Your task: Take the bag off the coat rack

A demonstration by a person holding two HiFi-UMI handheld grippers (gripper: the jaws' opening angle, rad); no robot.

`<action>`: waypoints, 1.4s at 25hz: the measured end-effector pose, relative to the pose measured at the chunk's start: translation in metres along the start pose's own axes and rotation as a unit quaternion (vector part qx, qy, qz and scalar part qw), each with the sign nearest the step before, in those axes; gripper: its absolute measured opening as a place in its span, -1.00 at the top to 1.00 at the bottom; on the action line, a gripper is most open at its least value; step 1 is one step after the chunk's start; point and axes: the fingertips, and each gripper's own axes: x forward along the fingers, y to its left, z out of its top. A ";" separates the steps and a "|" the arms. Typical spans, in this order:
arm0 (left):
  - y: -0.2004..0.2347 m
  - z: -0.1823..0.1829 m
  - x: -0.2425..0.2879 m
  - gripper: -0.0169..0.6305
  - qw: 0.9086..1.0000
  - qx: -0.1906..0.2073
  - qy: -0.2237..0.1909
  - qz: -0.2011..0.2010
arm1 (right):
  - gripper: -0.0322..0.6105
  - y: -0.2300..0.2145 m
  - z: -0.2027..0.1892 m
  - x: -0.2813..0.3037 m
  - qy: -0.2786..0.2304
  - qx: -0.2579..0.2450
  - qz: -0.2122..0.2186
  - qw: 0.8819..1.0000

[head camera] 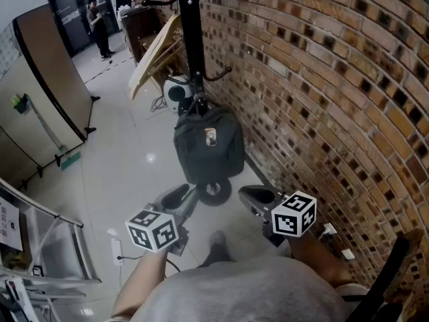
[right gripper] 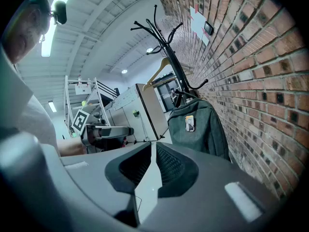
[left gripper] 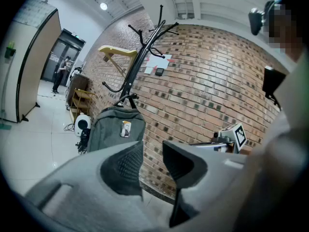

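A dark grey bag (head camera: 209, 146) hangs low on a black coat rack (head camera: 192, 32) that stands against the brick wall. Its top handle sits on a lower hook, and a small tag shows on its front. Both grippers are held short of the bag, apart from it, near the rack's round base (head camera: 214, 192). My left gripper (head camera: 177, 193) is shut with nothing between its jaws. My right gripper (head camera: 251, 194) is shut and empty too. The bag (left gripper: 113, 129) is ahead in the left gripper view, and the bag (right gripper: 198, 127) also shows in the right gripper view.
The brick wall (head camera: 322, 79) runs close along the right. A wooden board (head camera: 154, 56) leans behind the rack beside a white appliance (head camera: 177, 89). A folding partition (head camera: 47, 92) stands at the left, a metal cart (head camera: 40, 247) at near left. A person (head camera: 100, 29) stands far back.
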 end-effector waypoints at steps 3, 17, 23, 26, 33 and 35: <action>0.045 0.028 0.024 0.32 1.000 0.010 -0.002 0.015 | 0.68 -0.039 0.030 0.029 -0.002 0.003 -0.021 1.000; 0.183 0.084 0.135 -0.18 0.998 0.037 0.058 0.004 | 0.02 -0.185 0.117 0.130 -0.005 0.010 -0.084 0.996; 0.200 0.063 0.148 -0.38 0.993 0.040 0.113 -0.014 | -0.21 -0.203 0.112 0.158 0.032 -0.015 -0.075 0.997; 0.205 0.059 0.153 -0.38 0.992 0.038 0.122 -0.024 | -0.30 -0.209 0.107 0.168 0.044 -0.017 -0.067 0.997; 0.201 0.045 0.160 -0.38 0.988 0.040 0.143 -0.051 | -0.38 -0.219 0.084 0.184 0.078 -0.037 -0.070 0.994; 0.202 0.044 0.164 -0.37 0.989 0.035 0.137 -0.047 | -0.34 -0.222 0.082 0.185 0.073 -0.043 -0.079 0.993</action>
